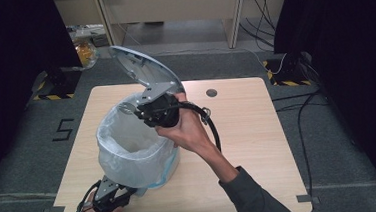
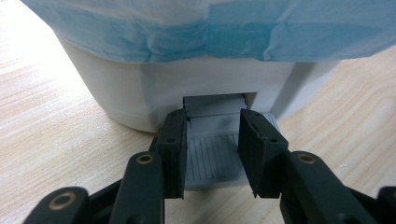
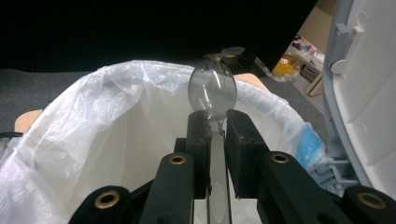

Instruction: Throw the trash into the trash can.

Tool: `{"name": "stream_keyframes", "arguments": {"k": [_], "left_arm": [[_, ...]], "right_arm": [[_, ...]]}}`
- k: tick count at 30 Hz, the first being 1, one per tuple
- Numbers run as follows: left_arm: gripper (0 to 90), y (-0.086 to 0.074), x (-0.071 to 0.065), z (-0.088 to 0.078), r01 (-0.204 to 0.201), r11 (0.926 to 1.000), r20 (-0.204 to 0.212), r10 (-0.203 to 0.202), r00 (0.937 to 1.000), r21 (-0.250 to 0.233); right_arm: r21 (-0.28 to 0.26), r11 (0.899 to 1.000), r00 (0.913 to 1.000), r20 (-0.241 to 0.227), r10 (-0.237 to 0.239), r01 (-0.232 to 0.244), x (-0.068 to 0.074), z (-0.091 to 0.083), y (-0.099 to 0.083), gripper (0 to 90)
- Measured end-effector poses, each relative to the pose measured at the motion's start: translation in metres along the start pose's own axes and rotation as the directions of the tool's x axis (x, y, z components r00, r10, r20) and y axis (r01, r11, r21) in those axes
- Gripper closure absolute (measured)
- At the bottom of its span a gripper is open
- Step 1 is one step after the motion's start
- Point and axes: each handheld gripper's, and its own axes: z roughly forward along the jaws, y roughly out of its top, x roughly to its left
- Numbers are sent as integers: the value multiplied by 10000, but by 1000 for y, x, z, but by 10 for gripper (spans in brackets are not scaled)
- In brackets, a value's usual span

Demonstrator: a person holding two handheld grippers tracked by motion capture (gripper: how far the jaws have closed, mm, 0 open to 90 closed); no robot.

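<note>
A white pedal bin lined with a white and blue bag stands on the left half of the table, its grey lid tilted up and open. My right gripper is shut on the handle of a clear plastic spoon, held over the bin's open mouth; the spoon bowl points left. My left gripper sits low at the bin's front, its jaws clamped on either side of the ribbed grey pedal. In the high view the left gripper lies at the table's front left edge.
The wooden table has bare surface to the right of the bin and a round grommet near its far edge. The right gripper's cable loops over the forearm. Dark curtains, cables and floor clutter lie beyond.
</note>
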Motion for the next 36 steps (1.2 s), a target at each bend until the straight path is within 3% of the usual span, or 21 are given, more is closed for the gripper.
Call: {"name": "stream_keyframes", "arguments": {"k": [13,15,17,18,21,26,36], "left_arm": [[624,0,0,0,-2,10000,16,2,10000,-1],[624,0,0,0,-6,10000,12,6,10000,-1],[624,0,0,0,-15,10000,12,15,10000,2],[624,0,0,0,-5,10000,16,5,10000,-2],[624,0,0,0,-13,10000,14,13,10000,1],[624,0,0,0,-15,10000,14,15,10000,1],[624,0,0,0,-27,10000,8,27,10000,14]], "right_arm": [[532,9986,10000,-89,7,-2,0,15,1,791],[548,9984,9999,-60,156,-153,-1,17,0,709],[433,9987,9995,142,266,-272,-2,18,0,575],[372,9988,9993,197,308,-315,-2,17,1,554],[335,9994,9999,114,108,-112,1,14,1,554],[-204,9998,10000,49,-32,33,7,4,4,497],[-616,9981,9997,217,111,-97,7,-10,-5,434]]}}
